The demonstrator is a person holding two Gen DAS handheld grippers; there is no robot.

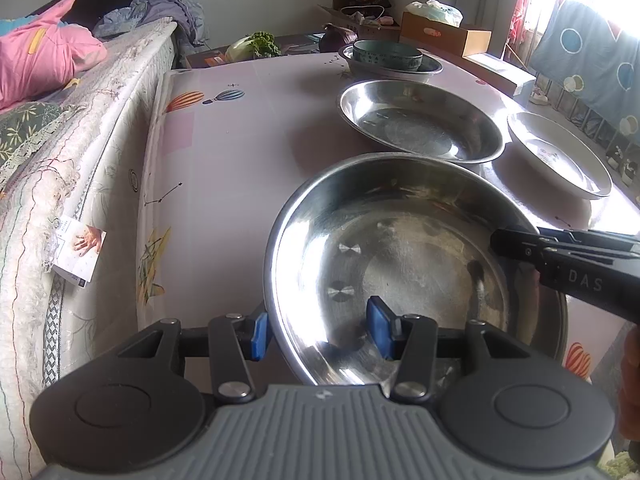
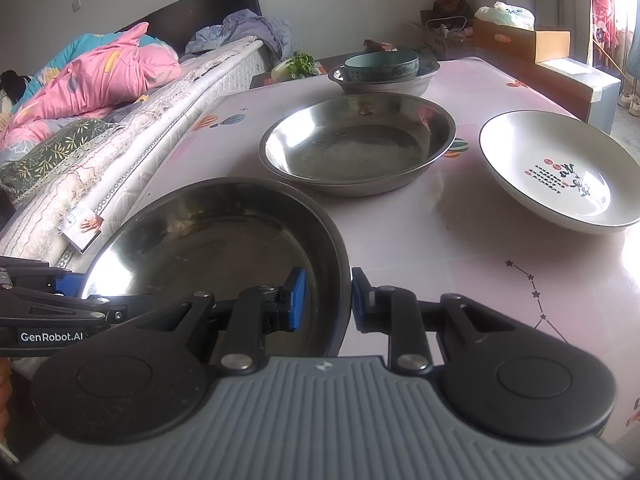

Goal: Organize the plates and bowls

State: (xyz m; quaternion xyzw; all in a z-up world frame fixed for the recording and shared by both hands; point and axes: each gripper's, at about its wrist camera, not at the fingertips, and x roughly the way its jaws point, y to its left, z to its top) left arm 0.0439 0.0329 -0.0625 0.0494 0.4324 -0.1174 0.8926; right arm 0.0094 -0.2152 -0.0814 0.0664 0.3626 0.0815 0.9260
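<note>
- We see the near steel dish (image 1: 416, 268) at the near edge of the table (image 1: 240, 152), closest to us of all the dishes; it is shallow, round and shiny, and it looks tipped up on its left side in the left wrist view.
- Our left gripper (image 1: 320, 330) straddles the dish's left rim; one blue pad (image 1: 259, 336) sits outside the wall and the other inside the bowl; whether the pads actually press on the metal we cannot tell.
- Our right gripper (image 2: 326, 300) straddles the opposite rim in the same way; its blue pads (image 2: 297, 300) stand close on either side of the wall, and it appears clenched on the near steel dish.
- Just behind lies a second steel dish (image 2: 356, 144), empty and flat on the table; its near rim is just beside the held dish's far rim.
- To the right of that sits a white plate (image 2: 560, 168) with printed characters inside, apart from both steel dishes.
- At the far end a steel basin (image 2: 384, 80) holds a teal bowl (image 2: 380, 65).
- Along the left runs a bed (image 1: 80, 140) with a pink quilt (image 1: 44, 52); a cardboard box (image 1: 444, 34) stands beyond the far right corner.
</note>
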